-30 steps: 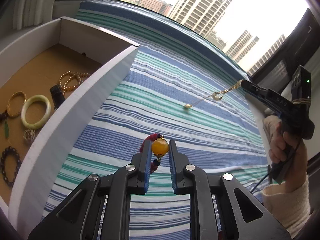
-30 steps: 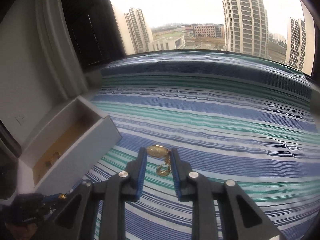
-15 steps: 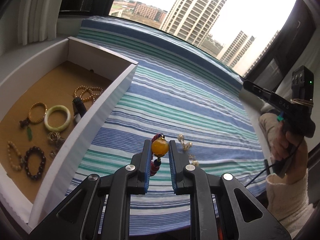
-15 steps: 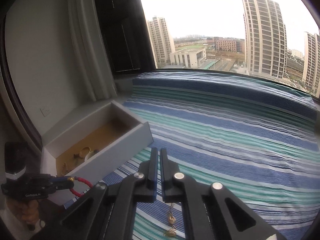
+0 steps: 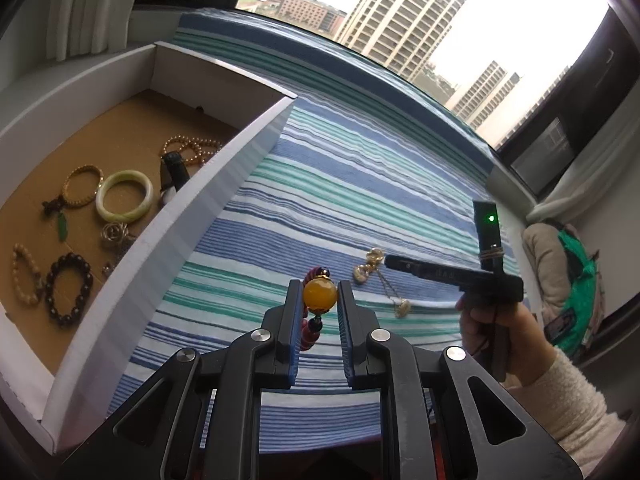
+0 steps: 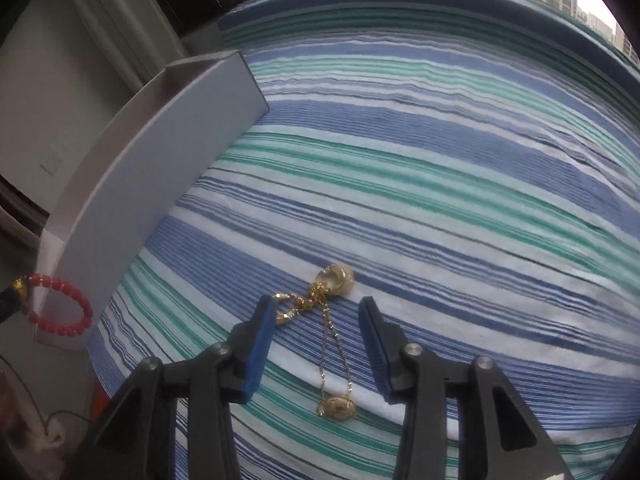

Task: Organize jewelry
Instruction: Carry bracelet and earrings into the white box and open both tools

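My left gripper (image 5: 319, 294) is shut on the amber bead (image 5: 319, 295) of a red bead bracelet (image 6: 60, 312), held above the striped cloth beside the white box (image 5: 224, 184). My right gripper (image 6: 318, 312) is open and hovers just over a gold chain with gold pendants (image 6: 332, 320) lying on the cloth; the chain lies between its fingers, untouched. In the left wrist view the chain (image 5: 380, 280) lies by the right gripper's tip (image 5: 390, 261). The box holds a jade bangle (image 5: 125, 196), a dark bead bracelet (image 5: 69, 288) and several other bracelets.
The blue, green and white striped cloth (image 6: 440, 168) covers the whole surface up to the window. The box's tall white wall (image 6: 152, 184) stands left of the chain. A green bag (image 5: 576, 280) sits at the far right beyond the cloth's edge.
The right gripper had the gold chain pinched and lifted; it has lowered, opened and released the chain onto the cloth. The left gripper has risen and drawn back, still holding the bracelet.
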Motion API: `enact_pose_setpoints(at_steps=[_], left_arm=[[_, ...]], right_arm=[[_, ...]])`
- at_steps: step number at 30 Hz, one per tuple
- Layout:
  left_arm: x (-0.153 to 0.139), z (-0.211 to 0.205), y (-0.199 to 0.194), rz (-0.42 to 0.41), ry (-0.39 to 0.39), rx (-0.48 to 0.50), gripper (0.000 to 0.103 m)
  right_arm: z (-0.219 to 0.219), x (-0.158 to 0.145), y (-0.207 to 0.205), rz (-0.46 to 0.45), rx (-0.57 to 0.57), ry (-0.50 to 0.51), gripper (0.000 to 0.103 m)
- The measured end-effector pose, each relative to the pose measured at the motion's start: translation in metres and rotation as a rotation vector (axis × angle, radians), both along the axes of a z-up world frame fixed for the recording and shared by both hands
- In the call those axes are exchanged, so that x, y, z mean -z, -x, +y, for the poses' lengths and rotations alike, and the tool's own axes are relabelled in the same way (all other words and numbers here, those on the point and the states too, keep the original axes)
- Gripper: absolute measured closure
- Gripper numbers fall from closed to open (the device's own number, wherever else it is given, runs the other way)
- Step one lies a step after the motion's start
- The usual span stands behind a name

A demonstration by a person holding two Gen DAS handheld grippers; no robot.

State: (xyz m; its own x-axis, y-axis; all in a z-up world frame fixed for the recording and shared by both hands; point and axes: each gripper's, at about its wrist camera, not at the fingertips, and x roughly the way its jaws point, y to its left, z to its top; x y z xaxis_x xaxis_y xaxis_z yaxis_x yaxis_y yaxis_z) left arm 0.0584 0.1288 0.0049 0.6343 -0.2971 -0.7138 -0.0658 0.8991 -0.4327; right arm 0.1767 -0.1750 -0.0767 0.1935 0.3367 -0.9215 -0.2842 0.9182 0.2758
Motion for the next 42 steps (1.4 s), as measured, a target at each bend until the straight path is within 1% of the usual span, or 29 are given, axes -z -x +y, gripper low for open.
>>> enact_pose_setpoints(at_steps=[2,4,5,6,7,9,10,11,12,13,16,20,23,26,31,34,38,42], left_arm=[[0.002,-0.001,0.001,0.008,0.007,0.003,0.088],[0.004,-0.001,0.0,0.015,0.012,0.003,0.088],[0.005,-0.001,-0.001,0.018,0.014,0.004,0.088],[0.006,-0.001,-0.002,0.02,0.014,0.004,0.088],[0.008,0.0,-0.003,0.022,0.016,0.004,0.088],[0.012,0.002,-0.004,0.03,0.021,0.0,0.088],[0.014,0.003,-0.006,0.035,0.023,-0.001,0.088],[0.015,0.004,-0.005,0.039,0.025,-0.002,0.088],[0.016,0.004,-0.005,0.041,0.027,-0.001,0.088],[0.016,0.005,-0.003,0.041,0.026,0.002,0.088],[0.014,0.007,0.0,0.036,0.022,0.003,0.088],[0.004,0.01,0.003,0.015,0.036,0.003,0.088],[-0.009,0.017,0.007,-0.001,0.066,0.01,0.088],[-0.029,0.03,0.014,-0.026,0.082,0.01,0.088],[-0.066,0.065,0.027,-0.068,0.06,-0.034,0.088],[-0.078,0.092,0.031,-0.069,0.023,-0.084,0.088],[-0.079,0.129,0.03,-0.047,-0.02,-0.161,0.088],[-0.066,0.165,0.022,-0.009,-0.048,-0.236,0.088]], right_arm=[[-0.006,0.015,-0.004,0.039,0.086,-0.056,0.059],[0.002,0.02,-0.005,0.031,0.111,-0.057,0.062],[0.009,0.023,-0.005,0.029,0.113,-0.043,0.072],[0.016,0.025,-0.005,0.032,0.114,-0.017,0.079],[0.023,0.029,-0.003,0.035,0.113,0.019,0.082],[0.036,0.032,0.0,-0.012,0.105,0.118,0.094],[0.038,0.031,-0.001,-0.033,0.109,0.142,0.094],[0.035,0.03,-0.004,-0.038,0.128,0.139,0.094],[0.031,0.029,-0.005,-0.042,0.148,0.14,0.098],[0.027,0.025,-0.005,-0.057,0.162,0.134,0.099],[0.012,0.0,0.0,-0.102,0.164,0.059,0.099],[0.001,-0.047,0.011,-0.159,0.136,-0.006,0.099],[0.002,-0.083,0.015,-0.2,0.103,-0.043,0.099],[0.009,-0.118,0.016,-0.248,0.064,-0.073,0.099],[0.045,-0.169,0.002,-0.322,-0.018,-0.117,0.099],[0.071,-0.194,-0.008,-0.365,-0.069,-0.13,0.099],[0.115,-0.212,-0.022,-0.384,-0.133,-0.167,0.099],[0.157,-0.218,-0.026,-0.373,-0.205,-0.212,0.099]])
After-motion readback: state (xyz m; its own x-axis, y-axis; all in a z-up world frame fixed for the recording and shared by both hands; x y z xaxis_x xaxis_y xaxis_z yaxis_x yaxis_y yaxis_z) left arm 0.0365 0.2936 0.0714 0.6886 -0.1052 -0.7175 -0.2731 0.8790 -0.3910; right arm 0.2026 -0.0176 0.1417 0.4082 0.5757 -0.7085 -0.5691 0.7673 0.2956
